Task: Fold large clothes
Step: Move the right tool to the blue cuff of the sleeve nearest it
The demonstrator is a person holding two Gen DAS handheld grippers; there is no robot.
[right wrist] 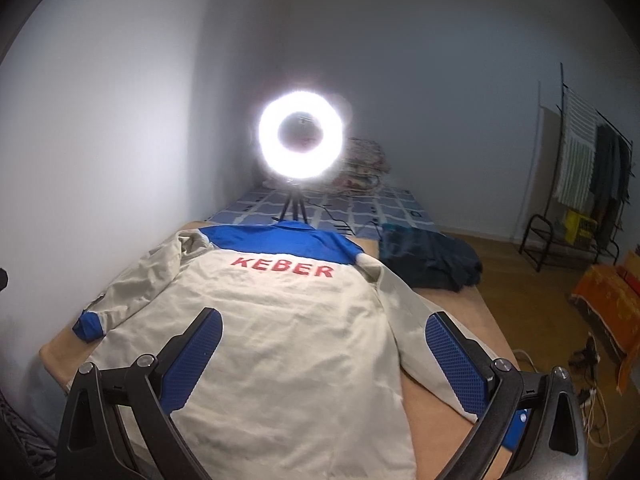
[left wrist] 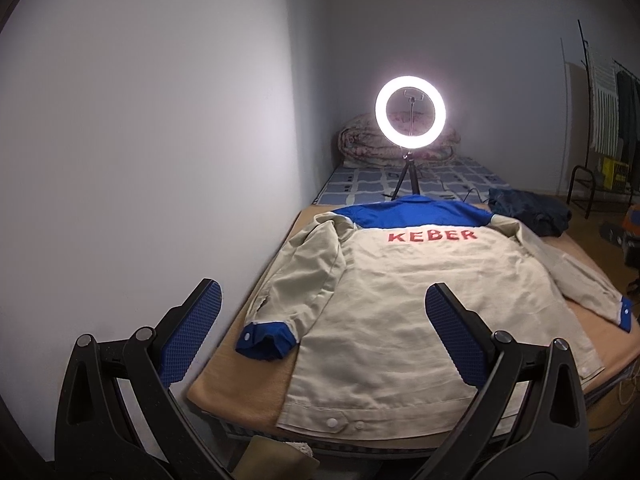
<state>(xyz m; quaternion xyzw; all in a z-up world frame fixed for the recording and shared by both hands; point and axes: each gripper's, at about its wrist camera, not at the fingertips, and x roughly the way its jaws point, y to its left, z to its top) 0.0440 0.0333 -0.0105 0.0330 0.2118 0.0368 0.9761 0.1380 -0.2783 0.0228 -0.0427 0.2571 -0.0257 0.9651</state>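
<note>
- In the left wrist view, a bare pale wall [left wrist: 140, 140] is seen across the left half of the frame.
- The left gripper [left wrist: 322, 298] is held wide open at the bottom of that frame; nothing is gripped between its blue pads [left wrist: 192, 336].
- The jacket [left wrist: 400, 312] is laid flat, back side up, in the centre and lower right of the frame, on a tan blanket [left wrist: 232, 384] covering the near end of a bed.
- Red letters reading KEBER [left wrist: 433, 235] are shown below its blue yoke; a blue cuff [left wrist: 264, 338] is seen at lower centre-left, and the other sleeve is spread toward the right edge.
- A lit ring light [left wrist: 410, 112] on a small tripod is stood above the jacket in the upper centre, with a rolled quilt [left wrist: 360, 144] behind it.
- A dark garment [left wrist: 528, 212] is piled just beyond the jacket's shoulder at centre right.
- A clothes rack [left wrist: 604, 120] is seen at the right edge.
- In the right wrist view, the jacket [right wrist: 280, 340] fills the lower centre, with the ring light [right wrist: 301, 137] above it.
- The right gripper [right wrist: 322, 330] is likewise spread wide and empty, over the jacket's back and the sleeve at lower right; contact with the cloth cannot be told.
- An orange cloth [right wrist: 608, 300] is seen at the right edge.
</note>
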